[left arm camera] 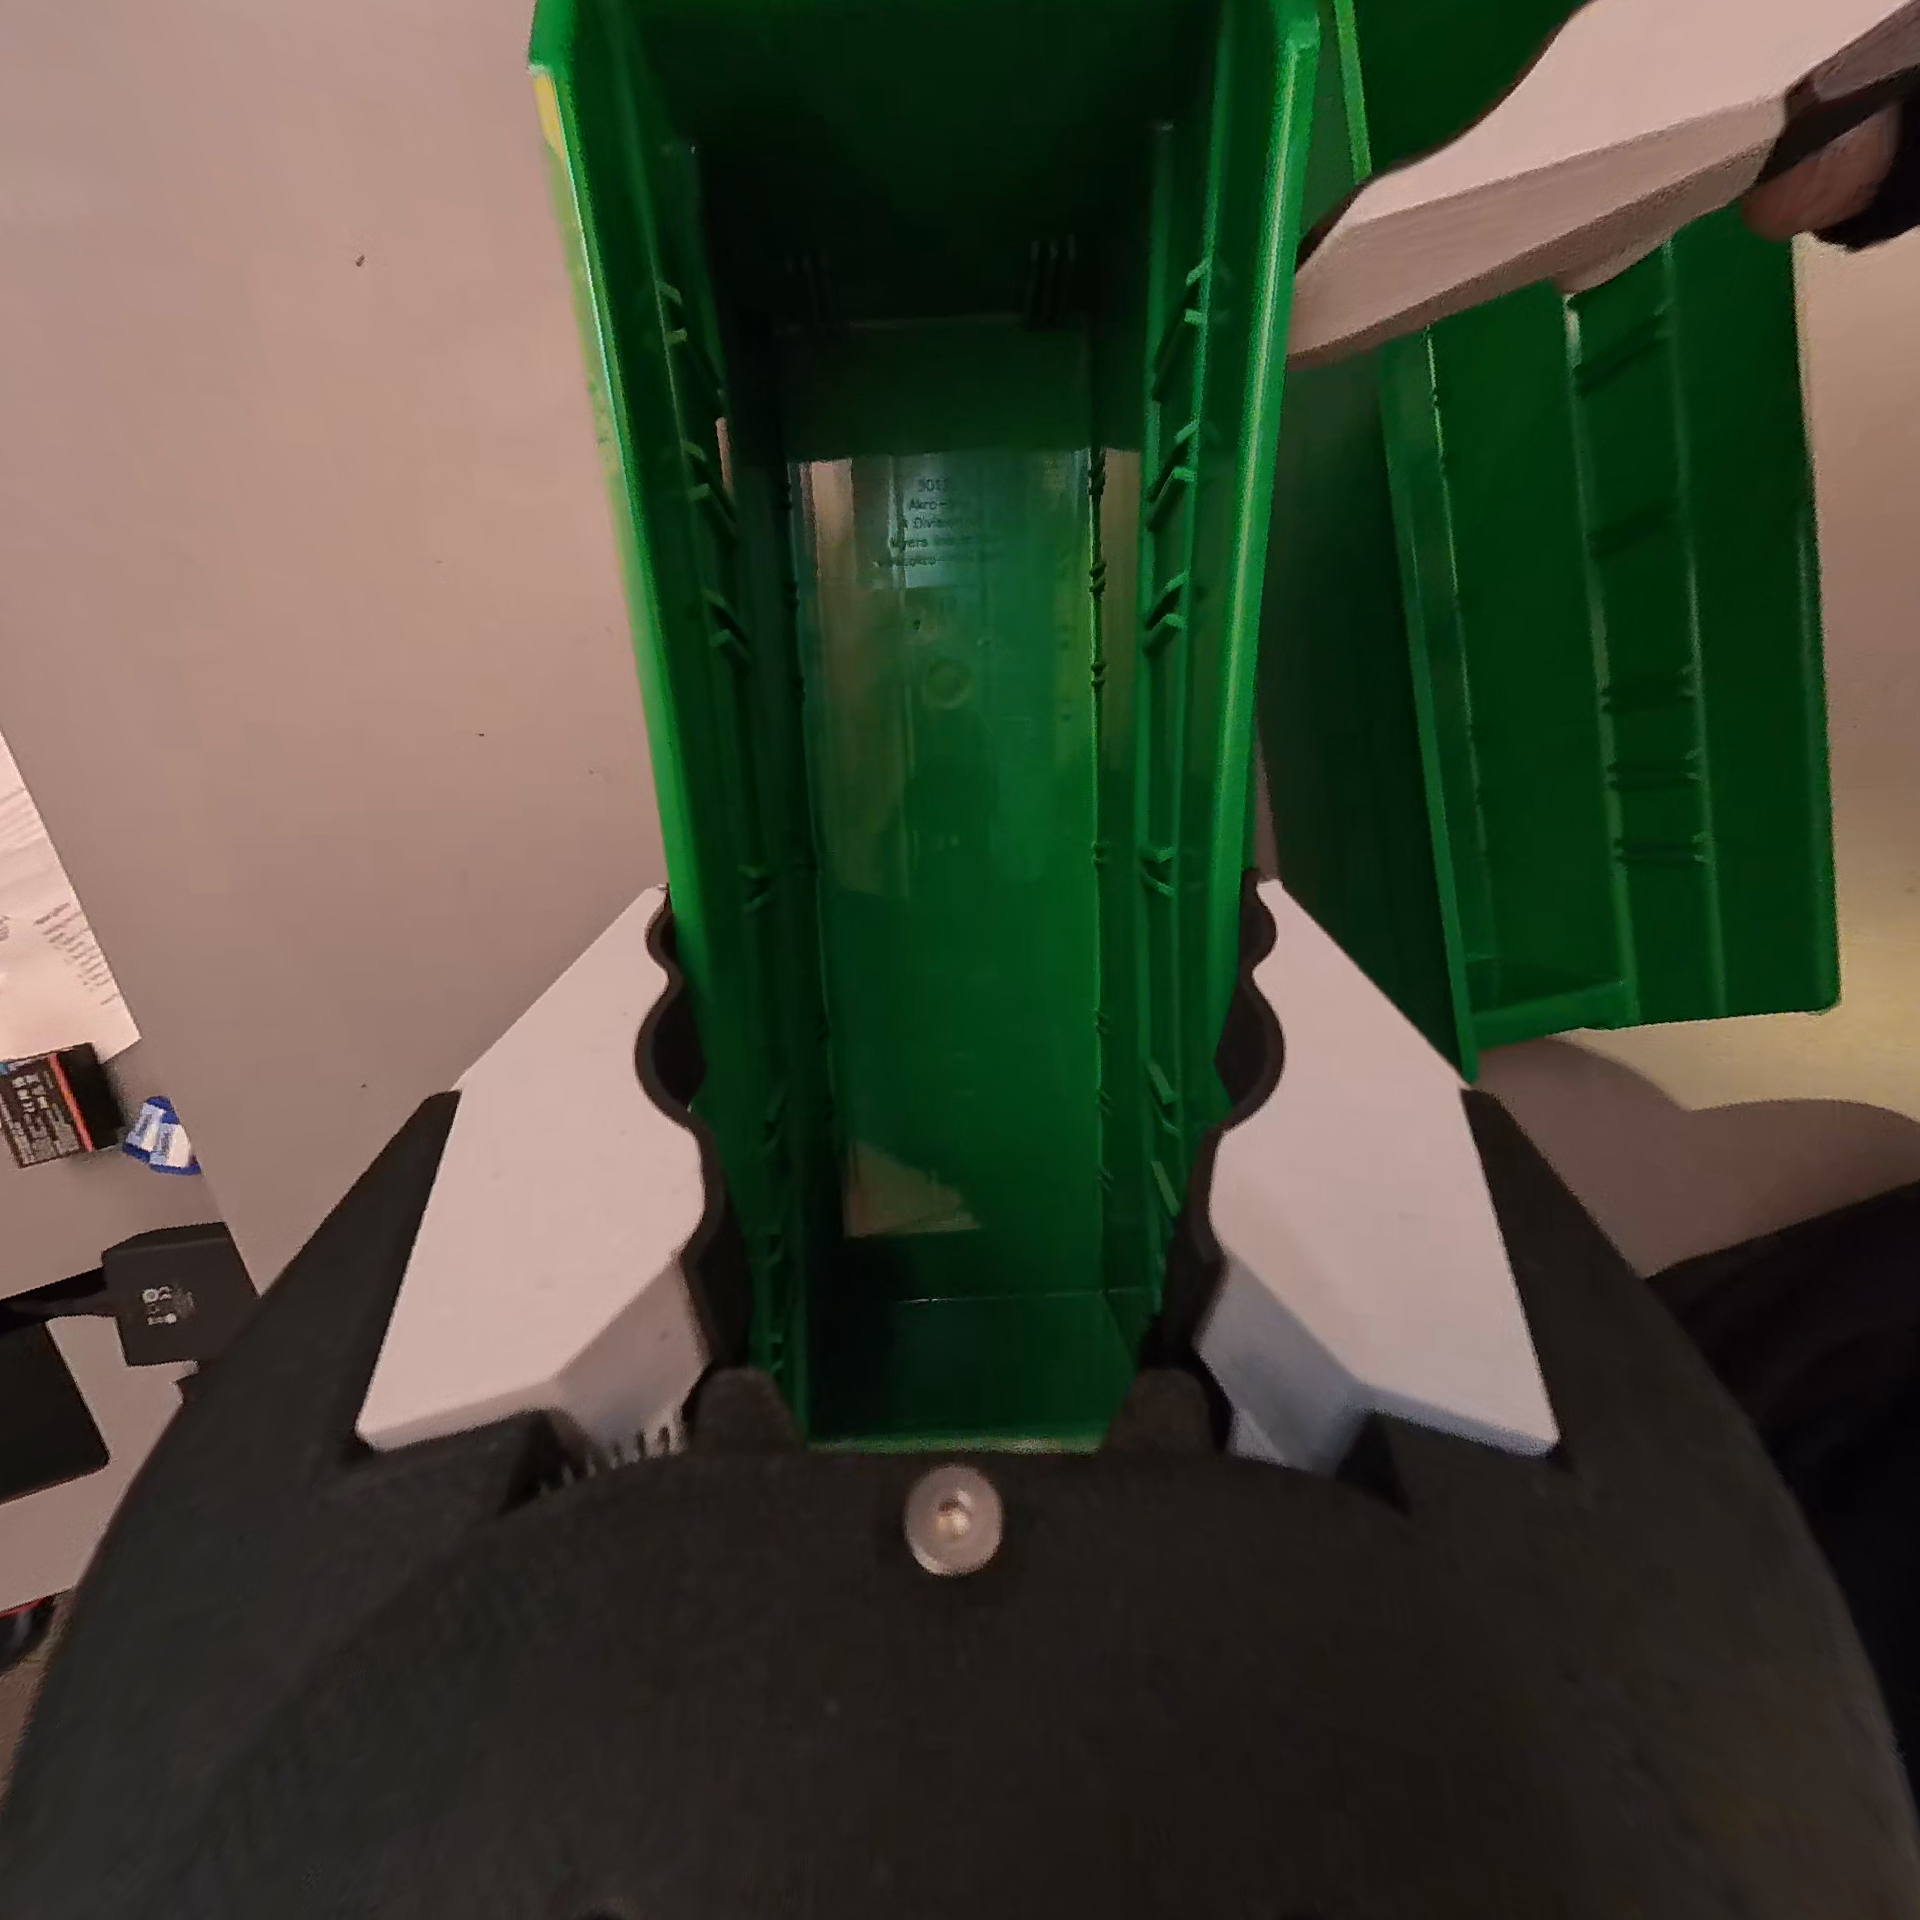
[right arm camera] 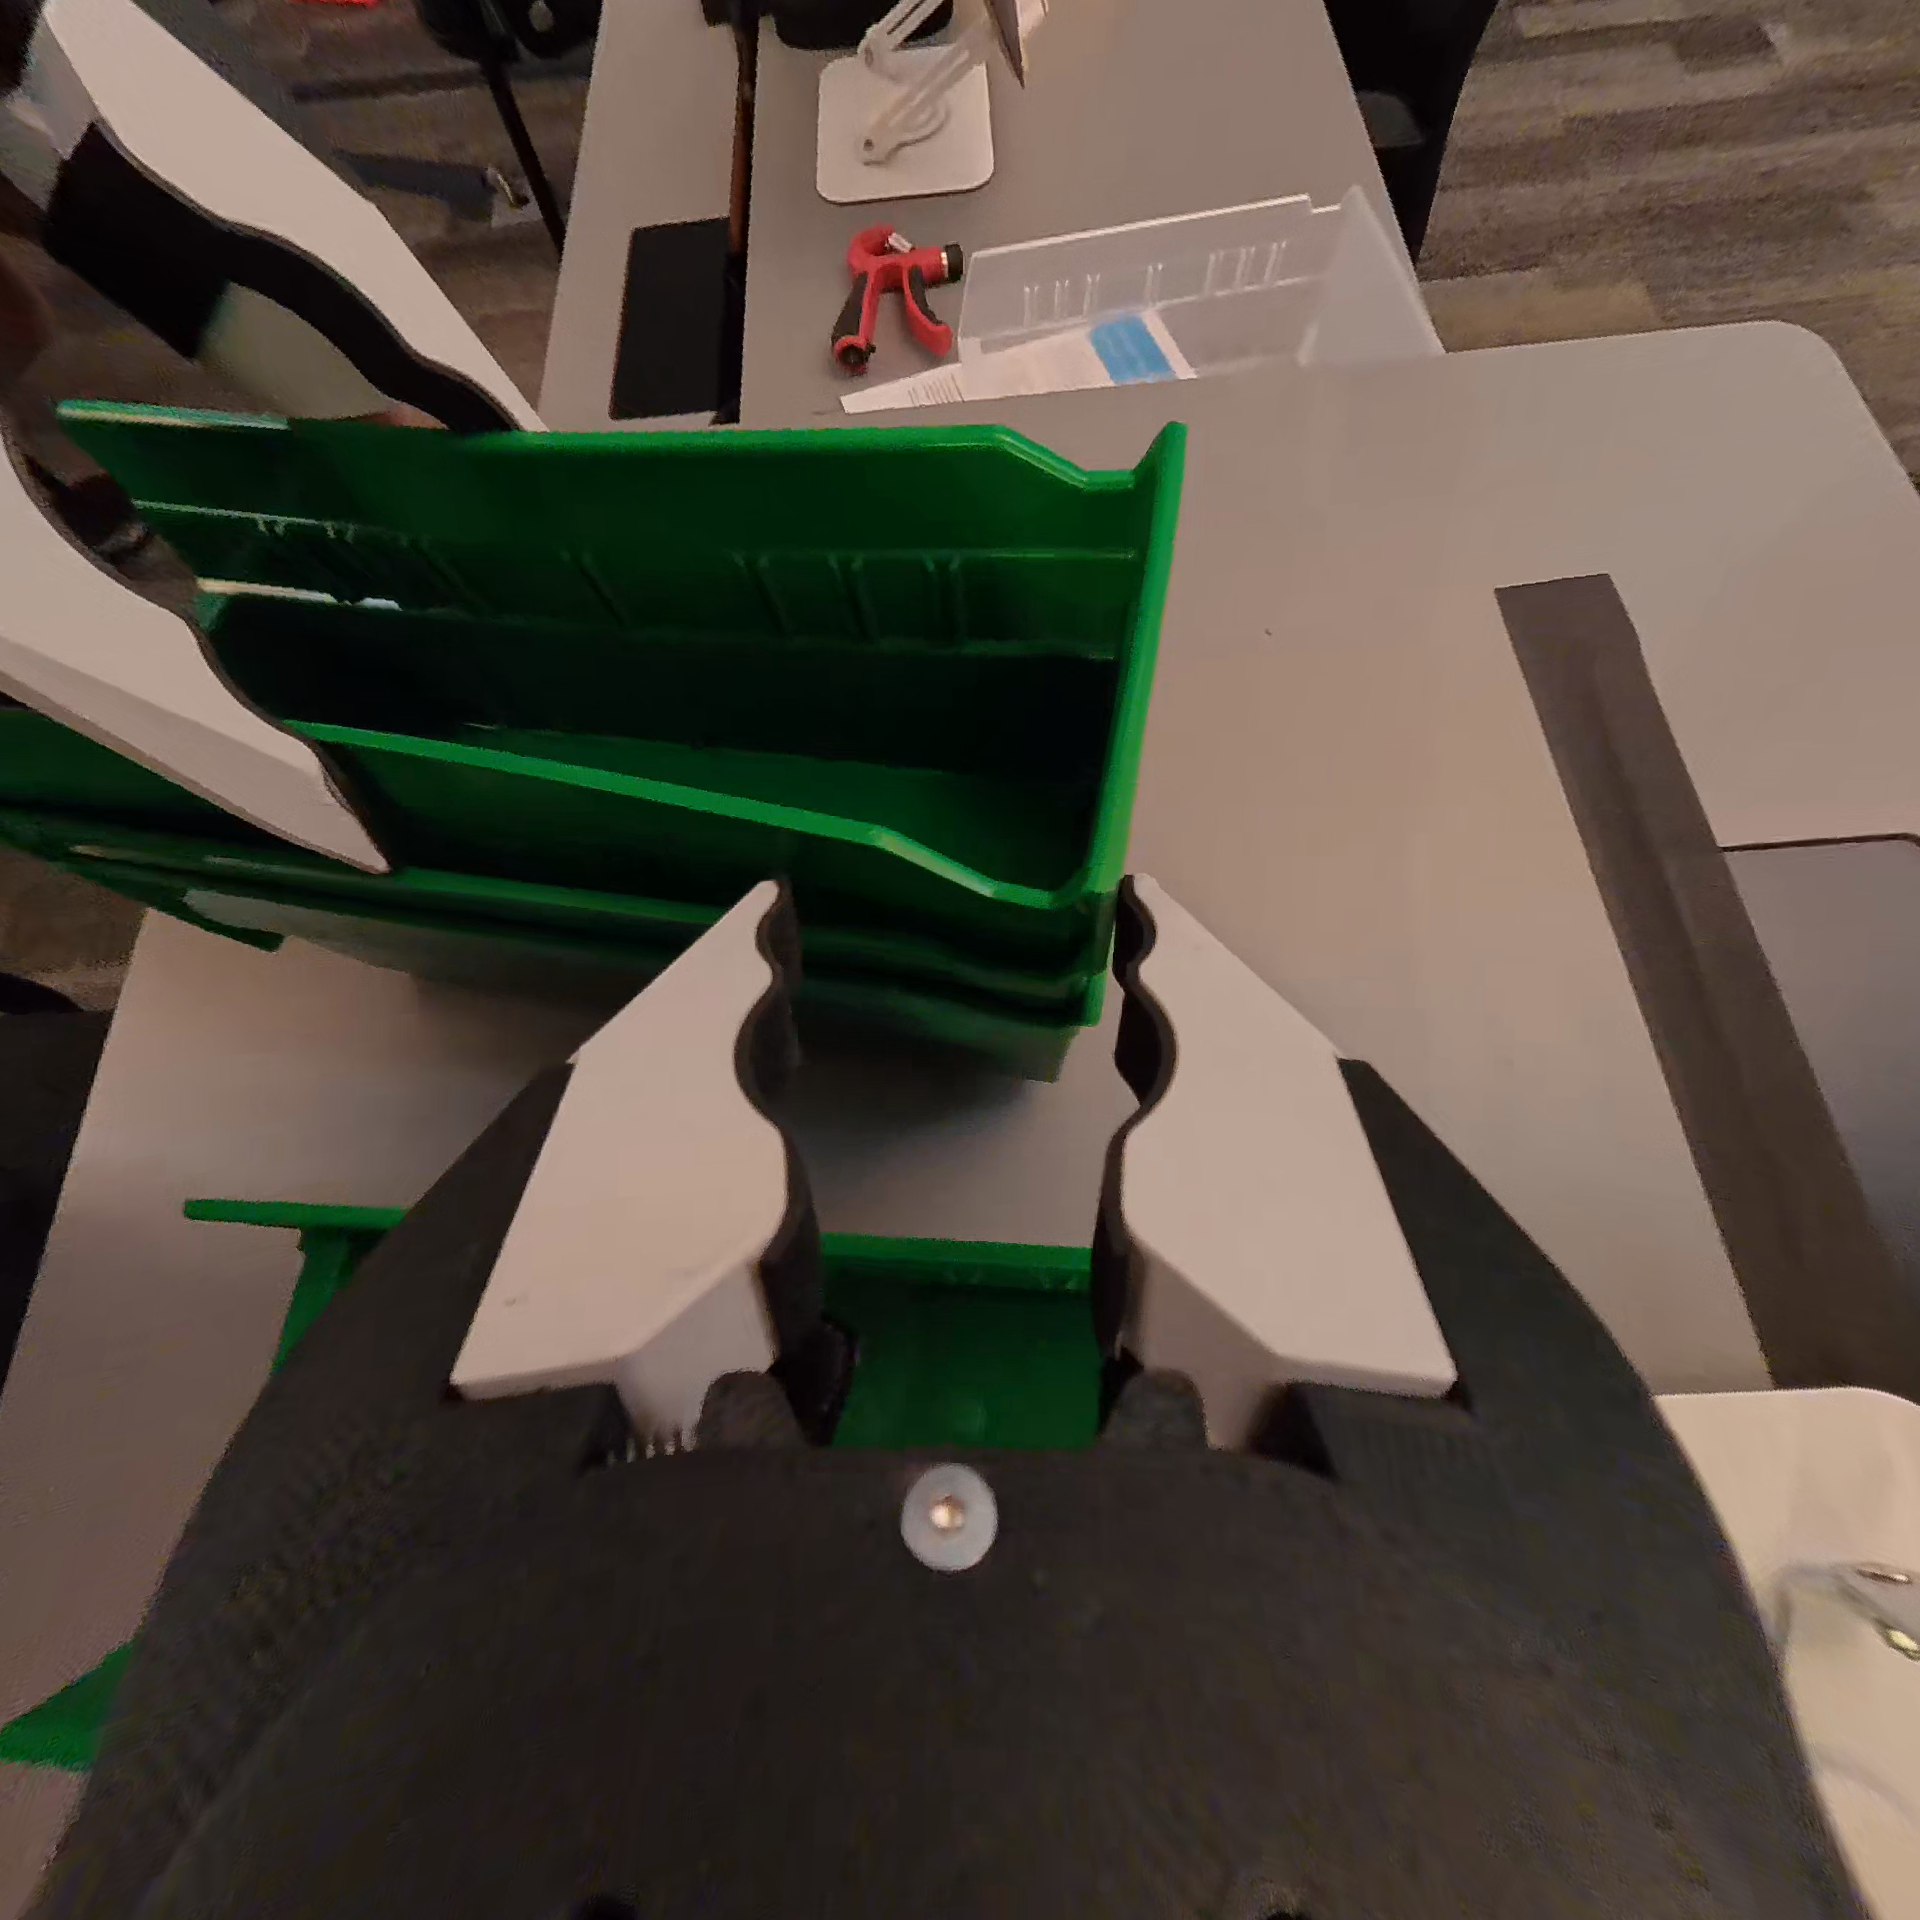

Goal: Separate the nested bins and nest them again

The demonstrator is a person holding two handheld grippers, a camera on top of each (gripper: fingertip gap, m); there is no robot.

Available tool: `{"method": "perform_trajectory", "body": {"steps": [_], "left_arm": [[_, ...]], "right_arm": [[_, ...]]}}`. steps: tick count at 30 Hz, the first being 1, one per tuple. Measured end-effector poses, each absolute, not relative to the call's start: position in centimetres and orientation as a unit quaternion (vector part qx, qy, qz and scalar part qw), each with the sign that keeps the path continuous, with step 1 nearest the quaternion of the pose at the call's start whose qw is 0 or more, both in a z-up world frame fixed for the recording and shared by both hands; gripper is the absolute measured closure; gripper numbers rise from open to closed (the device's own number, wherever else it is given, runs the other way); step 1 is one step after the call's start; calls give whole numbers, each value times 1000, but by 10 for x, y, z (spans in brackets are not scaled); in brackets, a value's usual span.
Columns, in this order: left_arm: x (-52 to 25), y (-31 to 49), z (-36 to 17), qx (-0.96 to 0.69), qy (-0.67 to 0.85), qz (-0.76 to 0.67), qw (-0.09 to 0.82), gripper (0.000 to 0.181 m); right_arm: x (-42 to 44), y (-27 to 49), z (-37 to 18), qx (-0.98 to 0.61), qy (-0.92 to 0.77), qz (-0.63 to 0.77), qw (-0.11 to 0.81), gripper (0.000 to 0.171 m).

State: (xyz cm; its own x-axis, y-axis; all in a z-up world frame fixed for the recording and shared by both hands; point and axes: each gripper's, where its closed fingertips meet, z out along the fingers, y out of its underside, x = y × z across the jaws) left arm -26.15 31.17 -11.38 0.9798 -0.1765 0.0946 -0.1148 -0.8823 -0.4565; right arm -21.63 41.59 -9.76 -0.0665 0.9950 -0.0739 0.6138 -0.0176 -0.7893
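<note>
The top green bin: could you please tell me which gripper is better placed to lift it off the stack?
Left. The left gripper is shut across the top green bin's side walls, while the right gripper is open and empty at the corner of the lower bins.

My fingers (right arm camera: 665,1153) are pale grey with wavy black pads, set in a black body. The bin (left arm camera: 956,831) I hold in my left is bright green with raised ribs along its walls, its floor glossy. The stacked bins (right arm camera: 727,675) beside my right are the same green, dark inside. The worktop (right arm camera: 1330,727) is plain grey with a black strip (right arm camera: 1662,935). Farther off, a red-and-black hand tool (right arm camera: 894,296) and a clear plastic bin (right arm camera: 1174,281).
</note>
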Motion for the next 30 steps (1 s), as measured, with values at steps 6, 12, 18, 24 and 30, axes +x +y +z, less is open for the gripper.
{"method": "perform_trajectory", "body": {"steps": [6,12,18,24,30], "left_arm": [[-262,308,-119,-970,80,-63,222,81],[-264,306,-122,-971,84,-46,221,83],[-266,306,-118,-968,81,-38,234,87],[-268,305,-115,-966,74,-40,246,89],[-270,306,-109,-961,78,-36,264,91]], "right_arm": [[-212,414,-104,-631,-647,332,272,117],[-215,414,-117,-630,-663,294,278,125],[-219,415,-119,-636,-671,275,264,128],[-223,414,-121,-642,-669,273,256,127],[-226,412,-122,-653,-664,273,241,127]]}}
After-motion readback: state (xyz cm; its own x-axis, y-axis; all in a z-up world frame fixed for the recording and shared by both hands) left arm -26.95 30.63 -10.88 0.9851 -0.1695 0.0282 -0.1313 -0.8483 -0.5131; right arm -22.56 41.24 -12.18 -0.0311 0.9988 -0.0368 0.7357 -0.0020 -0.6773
